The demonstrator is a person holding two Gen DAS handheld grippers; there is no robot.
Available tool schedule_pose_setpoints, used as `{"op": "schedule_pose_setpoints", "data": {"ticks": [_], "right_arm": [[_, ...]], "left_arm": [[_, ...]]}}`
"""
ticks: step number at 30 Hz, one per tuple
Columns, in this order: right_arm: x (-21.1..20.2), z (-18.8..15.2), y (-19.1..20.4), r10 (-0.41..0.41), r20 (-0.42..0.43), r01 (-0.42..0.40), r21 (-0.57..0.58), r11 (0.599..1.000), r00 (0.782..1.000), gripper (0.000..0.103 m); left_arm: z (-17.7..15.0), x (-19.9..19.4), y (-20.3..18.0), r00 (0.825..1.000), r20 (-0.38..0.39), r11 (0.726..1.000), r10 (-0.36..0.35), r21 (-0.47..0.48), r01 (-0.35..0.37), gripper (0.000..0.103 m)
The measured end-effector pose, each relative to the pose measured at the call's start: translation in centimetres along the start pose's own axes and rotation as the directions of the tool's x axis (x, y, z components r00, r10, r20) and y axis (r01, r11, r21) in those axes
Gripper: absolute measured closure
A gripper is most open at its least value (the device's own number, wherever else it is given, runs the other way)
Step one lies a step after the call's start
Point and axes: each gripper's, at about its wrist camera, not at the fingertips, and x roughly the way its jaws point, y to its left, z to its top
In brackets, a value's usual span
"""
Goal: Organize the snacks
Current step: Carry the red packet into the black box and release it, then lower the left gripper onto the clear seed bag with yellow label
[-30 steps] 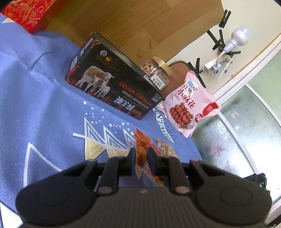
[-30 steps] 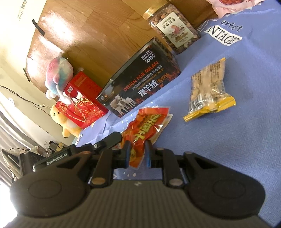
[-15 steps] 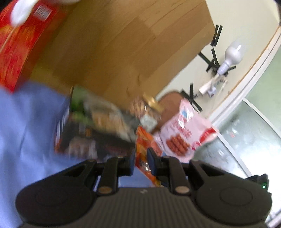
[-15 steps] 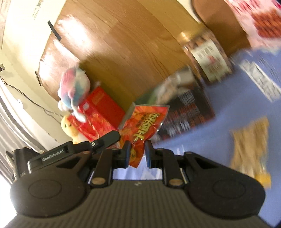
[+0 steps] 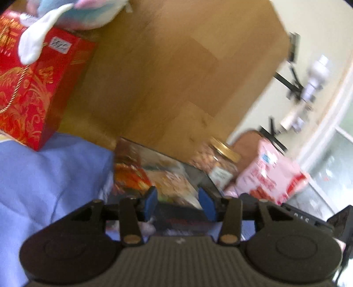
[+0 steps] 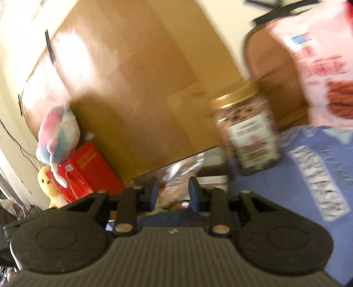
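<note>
Both views are blurred by motion. The black open-topped box (image 5: 176, 176) holds several snack packets, one of them red-orange (image 5: 130, 176). My left gripper (image 5: 178, 205) is open and empty just above the box's near side. My right gripper (image 6: 173, 196) is open too, over the same box (image 6: 176, 174), with pale packets (image 6: 176, 185) showing between its fingers. The other gripper's black body shows at the lower right of the left wrist view (image 5: 308, 217).
A jar of nuts with a gold lid (image 6: 247, 134) stands right of the box, a pink snack bag (image 6: 324, 66) behind it. A red gift box (image 5: 28, 92) with a plush toy (image 5: 72, 13) stands left. A wooden board (image 5: 172, 77) backs the blue cloth (image 5: 44, 172).
Both grippers held the red-orange packet, lifted it over the black box, and have opened. The packet has left the jaws and a red-orange packet lies in the box.
</note>
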Motion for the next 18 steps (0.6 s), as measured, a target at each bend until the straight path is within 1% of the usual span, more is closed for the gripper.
{"op": "schedule_pose_setpoints", "data": {"ticks": [2,4,5,7,9,11,13,14,15,18], "right_arm": [[-2.8,-0.6,-2.6,-0.024,-0.008,0.025,0.056,0.998,1.0,0.069],[-5.2,-1.6,-5.2,-0.048,-0.035,0.051,0.103,0.993,0.998,0.068],[-5.9,-2.2,-6.2,-0.068,-0.06,0.075,0.119,0.99,0.996,0.068],[-7.1,-3.6,-8.0,-0.111,-0.106,0.126,0.144,0.982,0.988,0.068],[-7.7,-4.7,-9.1,-0.114,-0.133,0.137,0.179,0.974,0.985,0.068],[-7.5,-5.9,-9.9,-0.053,-0.171,0.094,0.242,0.966,0.984,0.068],[-7.2,-6.8,-10.1,0.013,-0.177,0.038,0.287,0.957,0.984,0.069],[-6.9,-7.1,-9.8,0.031,-0.18,0.022,0.289,0.957,0.983,0.071],[-6.4,-7.5,-9.3,0.054,-0.202,0.006,0.284,0.959,0.978,0.081],[-5.0,-8.6,-6.8,0.112,-0.253,-0.05,0.242,0.969,0.961,0.086]], "left_arm": [[-1.3,-0.5,-1.4,0.998,-0.036,0.998,-0.044,0.034,0.045,0.061],[-3.2,-0.3,-2.5,0.99,-0.106,0.994,-0.093,0.041,0.098,0.061],[-4.0,0.0,-2.9,0.983,-0.143,0.992,-0.114,0.033,0.119,0.061],[-5.9,1.2,-3.6,0.963,-0.221,0.988,-0.152,0.001,0.156,0.061],[-7.6,2.3,-3.9,0.946,-0.277,0.986,-0.168,-0.039,0.164,0.061],[-8.9,3.4,-4.0,0.927,-0.32,0.98,-0.197,-0.097,0.174,0.061],[-9.6,4.2,-3.7,0.911,-0.349,0.973,-0.22,-0.151,0.178,0.061],[-10.0,4.4,-3.4,0.908,-0.356,0.972,-0.219,-0.164,0.17,0.061],[-10.2,4.5,-3.2,0.908,-0.36,0.972,-0.213,-0.176,0.158,0.061],[-10.5,3.6,-2.0,0.917,-0.352,0.974,-0.189,-0.186,0.13,0.061]]}}
